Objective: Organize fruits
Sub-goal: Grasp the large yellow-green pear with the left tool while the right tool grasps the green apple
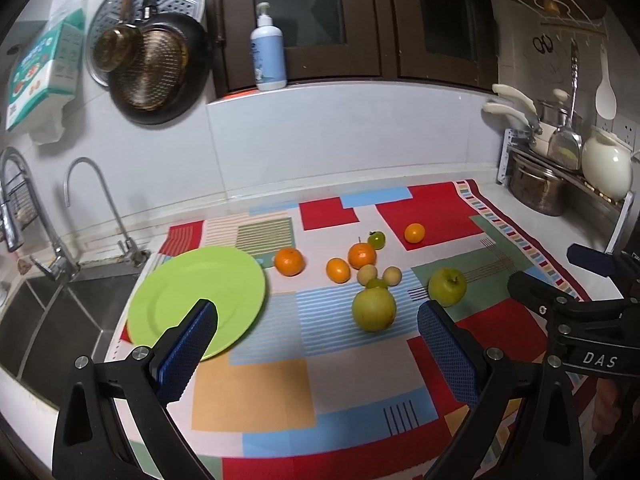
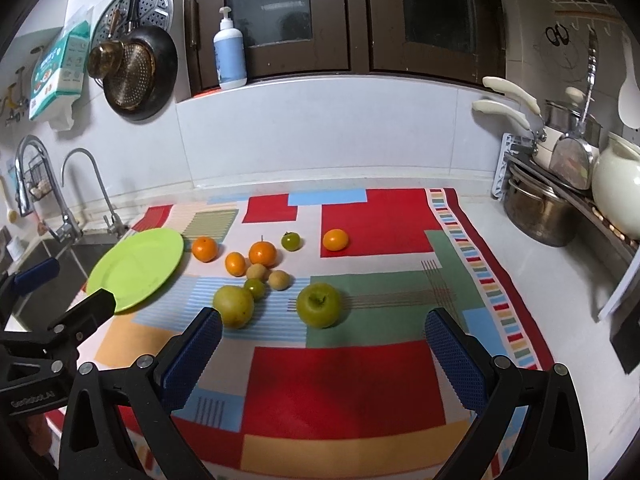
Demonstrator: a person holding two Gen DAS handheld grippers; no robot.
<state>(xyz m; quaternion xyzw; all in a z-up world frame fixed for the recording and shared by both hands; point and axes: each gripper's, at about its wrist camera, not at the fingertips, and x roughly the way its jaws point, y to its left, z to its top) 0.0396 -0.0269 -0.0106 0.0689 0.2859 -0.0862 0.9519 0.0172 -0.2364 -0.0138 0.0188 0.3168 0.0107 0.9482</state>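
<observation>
Left gripper (image 1: pixel 316 344): jaws wide apart, empty, above the patterned cloth (image 1: pixel 348 396).
Right gripper (image 2: pixel 322 346): jaws wide apart, empty, above the same cloth.
Green apple (image 2: pixel 319 305): just ahead of the right gripper, stem cavity up, tilted toward the camera.
Yellow-green fruit (image 2: pixel 233 306): left of the apple, touching a small green fruit (image 2: pixel 255 288).
Oranges: four, scattered behind; the central orange (image 2: pixel 262 253) has its stem upright.
Green plate (image 2: pixel 136 269): empty, flat at the cloth's left edge, beside the sink (image 1: pixel 52 320).
</observation>
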